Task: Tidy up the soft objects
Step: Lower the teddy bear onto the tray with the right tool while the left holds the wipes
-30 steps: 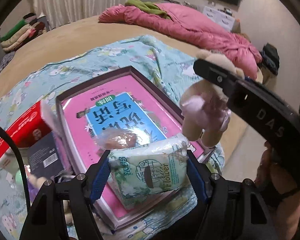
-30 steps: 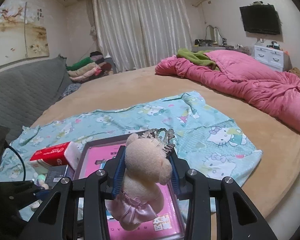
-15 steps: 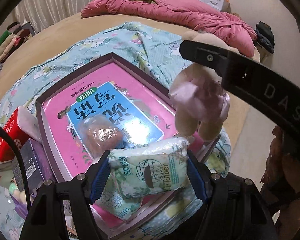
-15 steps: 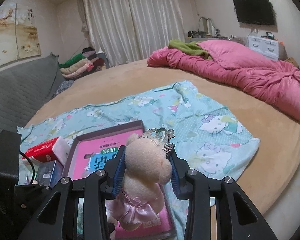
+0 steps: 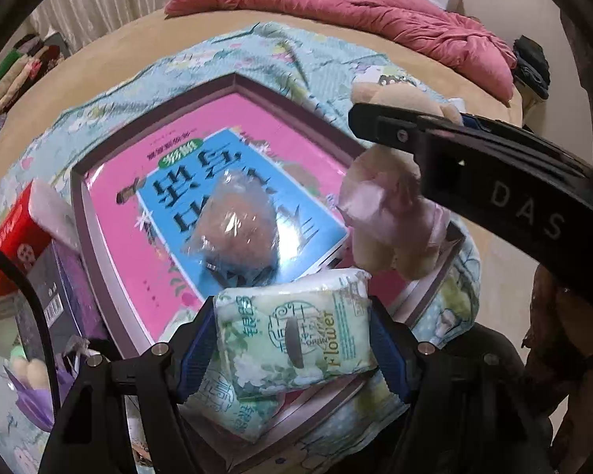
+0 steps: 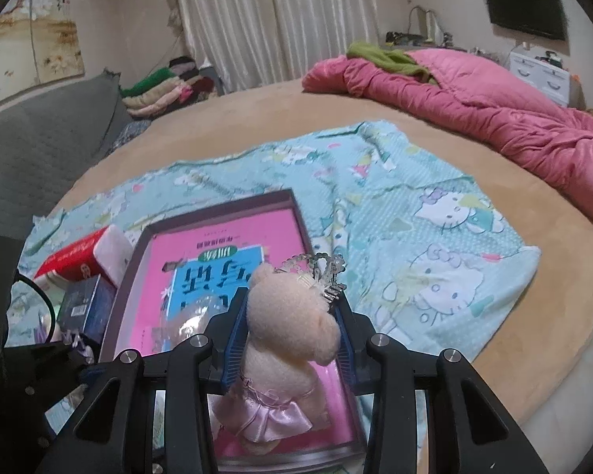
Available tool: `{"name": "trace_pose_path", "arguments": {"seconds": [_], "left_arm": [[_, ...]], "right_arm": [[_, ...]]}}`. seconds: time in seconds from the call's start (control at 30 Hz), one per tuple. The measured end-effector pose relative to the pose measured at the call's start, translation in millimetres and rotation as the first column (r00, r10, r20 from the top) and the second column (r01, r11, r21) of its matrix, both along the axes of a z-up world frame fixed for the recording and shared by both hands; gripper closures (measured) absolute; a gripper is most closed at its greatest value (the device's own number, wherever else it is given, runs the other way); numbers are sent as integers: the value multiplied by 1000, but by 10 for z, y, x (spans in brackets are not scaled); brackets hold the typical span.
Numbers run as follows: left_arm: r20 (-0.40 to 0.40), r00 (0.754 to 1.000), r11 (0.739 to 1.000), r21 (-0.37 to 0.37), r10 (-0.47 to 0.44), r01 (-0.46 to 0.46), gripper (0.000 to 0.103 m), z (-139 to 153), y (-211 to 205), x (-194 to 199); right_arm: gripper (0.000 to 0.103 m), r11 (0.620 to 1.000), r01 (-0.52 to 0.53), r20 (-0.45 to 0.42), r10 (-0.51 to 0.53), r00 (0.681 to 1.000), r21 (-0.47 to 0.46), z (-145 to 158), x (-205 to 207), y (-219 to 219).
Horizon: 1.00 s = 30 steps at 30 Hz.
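**Left wrist view: two soft loads hang over one shallow tray**

Left wrist view, nearest first: the left claw (image 5: 292, 349) is clamped on a tissue pack (image 5: 296, 339), its blue pads pressing the two short ends so the wrapper bulges between them. The pack hangs over the near edge of the tray (image 5: 81, 213), above another tissue pack (image 5: 233, 407) that already lies there. A squashy, slippery wrapper held only at the ends could slide out if the squeeze eases early, and it might then land off the rim on the blue blanket (image 5: 288, 51).

Just beyond, a bagged brown toy (image 5: 237, 225) rests in the middle of the tray on a pink book cover. Its glossy bag may skid if anything drops onto it.

To the right, the right claw (image 6: 290, 341) grips a teddy bear (image 6: 284, 339) by the head, with the body and pink skirt dangling above the tray's right side. The two claws stand close, so lowering both at once risks a knock. The bear's little crown (image 6: 316, 272) looks liable to snag on a pad at release.

Farther left, a red tissue box (image 5: 17, 233) and a dark box (image 5: 57, 300) crowd the tray's edge.
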<state>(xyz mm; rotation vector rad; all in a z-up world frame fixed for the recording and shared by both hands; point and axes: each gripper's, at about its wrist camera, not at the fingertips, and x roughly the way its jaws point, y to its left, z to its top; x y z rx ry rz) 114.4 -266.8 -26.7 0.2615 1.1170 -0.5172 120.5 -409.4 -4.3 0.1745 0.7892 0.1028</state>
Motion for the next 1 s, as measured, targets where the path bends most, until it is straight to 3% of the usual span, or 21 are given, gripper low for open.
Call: {"name": "trace_pose_path", "arguments": {"seconds": [0.3, 1.0], "left_arm": [[-22, 1000, 1000, -6, 17, -17, 32, -97, 54, 18], [-34, 998, 998, -38, 54, -55, 32, -170, 20, 108]], "right_arm": [[62, 997, -59, -61, 56, 997, -54, -126, 68, 159], [57, 998, -46, -109, 41, 993, -51, -269, 117, 138]]}}
